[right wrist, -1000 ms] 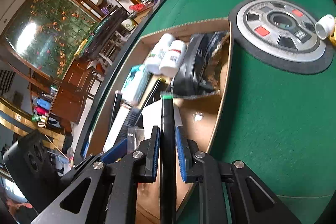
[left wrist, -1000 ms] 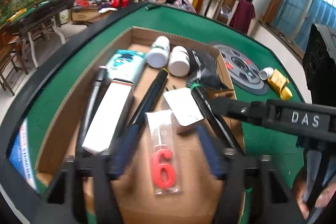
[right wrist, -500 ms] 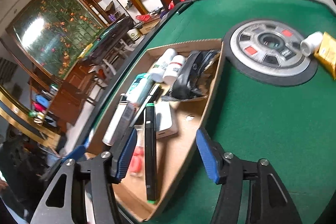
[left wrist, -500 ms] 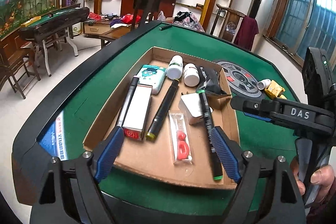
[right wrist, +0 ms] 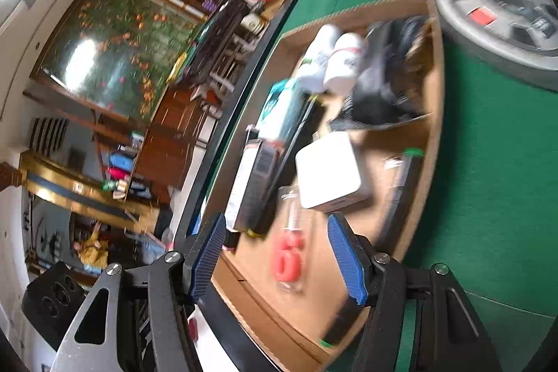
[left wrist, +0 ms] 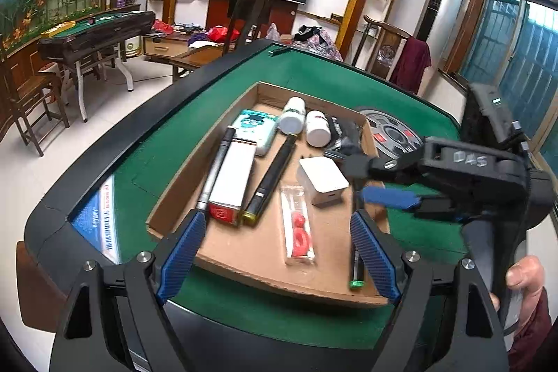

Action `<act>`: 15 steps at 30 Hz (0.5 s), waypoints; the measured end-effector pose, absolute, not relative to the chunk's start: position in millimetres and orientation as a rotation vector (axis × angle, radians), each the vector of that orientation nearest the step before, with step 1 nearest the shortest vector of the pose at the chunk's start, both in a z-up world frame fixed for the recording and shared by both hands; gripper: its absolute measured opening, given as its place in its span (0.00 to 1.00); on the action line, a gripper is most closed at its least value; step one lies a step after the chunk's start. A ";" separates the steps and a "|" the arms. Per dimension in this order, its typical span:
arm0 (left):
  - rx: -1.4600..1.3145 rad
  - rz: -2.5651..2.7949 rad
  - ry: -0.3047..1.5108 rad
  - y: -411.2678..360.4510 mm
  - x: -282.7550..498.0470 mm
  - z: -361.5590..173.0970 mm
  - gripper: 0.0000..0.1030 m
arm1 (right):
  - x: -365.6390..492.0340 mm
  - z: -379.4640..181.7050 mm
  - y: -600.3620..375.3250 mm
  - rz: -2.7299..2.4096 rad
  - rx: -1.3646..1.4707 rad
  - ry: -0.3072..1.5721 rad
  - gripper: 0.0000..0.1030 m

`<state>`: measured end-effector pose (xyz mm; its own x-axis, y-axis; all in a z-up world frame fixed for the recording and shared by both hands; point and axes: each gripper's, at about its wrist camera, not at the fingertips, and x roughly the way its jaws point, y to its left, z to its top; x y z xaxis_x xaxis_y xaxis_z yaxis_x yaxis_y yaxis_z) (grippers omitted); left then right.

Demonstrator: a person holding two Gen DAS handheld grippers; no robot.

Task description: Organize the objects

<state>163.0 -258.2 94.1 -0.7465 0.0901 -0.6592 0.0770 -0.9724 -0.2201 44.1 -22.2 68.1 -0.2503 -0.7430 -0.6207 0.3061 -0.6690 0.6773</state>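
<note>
Both pairs of fingers stand apart with nothing between their blue pads. On the left gripper (left wrist: 279,253) the fingers have just been opening and frame the near edge of the cardboard tray (left wrist: 251,253) from above. On the right gripper (right wrist: 275,253) they have also just been opening; the black marker (right wrist: 401,190) with green ends lies free in the tray at about two o'clock from them, along the tray's right wall. In the left wrist view the right gripper (left wrist: 380,187) reaches in from three o'clock, a person's hand (left wrist: 523,281) on its handle.

Inside the tray, just ahead of the right fingers, lies the clear packet with a red number-six candle (right wrist: 289,250). Beyond it at twelve o'clock sits a white box (right wrist: 327,173). At ten o'clock lie a long white carton (left wrist: 232,180), a grey pen (left wrist: 216,169) touching its left side and a black pen (left wrist: 275,173) to its right. Farther back are a teal tissue pack (left wrist: 256,128), two white bottles (left wrist: 305,124) side by side and a black pouch (left wrist: 345,135) in the far right corner.

Around the tray spreads the green table (right wrist: 488,162), with a round grey disc (right wrist: 502,13) at one o'clock.
</note>
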 end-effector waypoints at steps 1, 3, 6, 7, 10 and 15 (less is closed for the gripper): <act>-1.118 2.898 -0.363 -254.6 161.7 93.8 0.82 | 47.0 76.2 -12.3 -2.020 1.281 -0.534 0.66; -1.121 2.879 -0.347 -245.0 159.2 93.3 0.82 | 55.2 93.8 10.4 -2.128 1.219 -0.462 0.70; -1.098 2.831 -0.304 -225.0 158.4 96.4 0.83 | 70.3 119.0 52.0 -2.353 1.108 -0.334 0.80; -1.094 2.815 -0.286 -218.9 157.9 96.7 0.83 | 75.1 126.1 66.7 -2.457 1.063 -0.283 0.85; -1.087 2.747 -0.217 -190.8 154.1 96.7 0.83 | 91.7 138.9 118.2 -2.780 0.853 -0.182 1.00; -1.116 2.643 -0.092 -138.8 149.0 90.8 0.83 | 63.0 121.2 209.0 -2.825 0.997 -0.498 1.00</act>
<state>149.0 -138.8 90.8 -0.6667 0.2715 -0.6941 -0.2224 -0.9613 -0.1624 63.0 209.0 121.2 -0.7793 -0.2050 -0.5921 -0.0099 -0.9408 0.3388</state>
